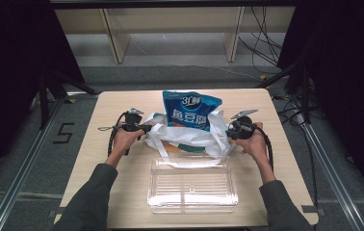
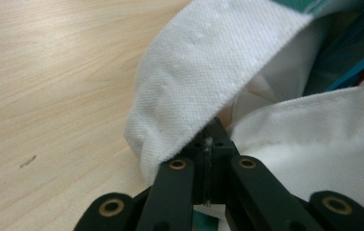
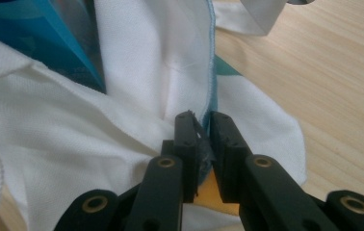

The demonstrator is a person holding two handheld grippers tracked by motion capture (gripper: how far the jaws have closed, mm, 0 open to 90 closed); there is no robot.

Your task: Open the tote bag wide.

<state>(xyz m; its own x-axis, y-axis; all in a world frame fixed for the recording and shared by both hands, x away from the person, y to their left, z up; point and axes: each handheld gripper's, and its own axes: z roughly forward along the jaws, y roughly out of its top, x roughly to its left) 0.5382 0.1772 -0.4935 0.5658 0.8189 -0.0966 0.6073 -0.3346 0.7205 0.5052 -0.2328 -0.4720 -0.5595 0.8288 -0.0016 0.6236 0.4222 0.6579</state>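
Note:
A white cloth bag (image 1: pixel 185 137) lies in the middle of the table with a blue snack pouch (image 1: pixel 189 111) standing upright in it. My left gripper (image 1: pixel 146 128) is at the bag's left side. In the left gripper view it (image 2: pixel 211 132) is shut on a fold of the white fabric (image 2: pixel 209 62). My right gripper (image 1: pixel 228 132) is at the bag's right side. The right gripper view has it (image 3: pixel 201 120) shut on the bag's blue-trimmed rim (image 3: pixel 64 144), and the pouch (image 3: pixel 35 33) rises just behind.
A clear plastic box (image 1: pixel 192 185) sits open-topped in front of the bag, near the table's front edge. The bag's long white handles (image 1: pixel 168 151) trail toward it. The light wooden table (image 1: pixel 117 106) has bare room at both sides. Black frame rails flank the table.

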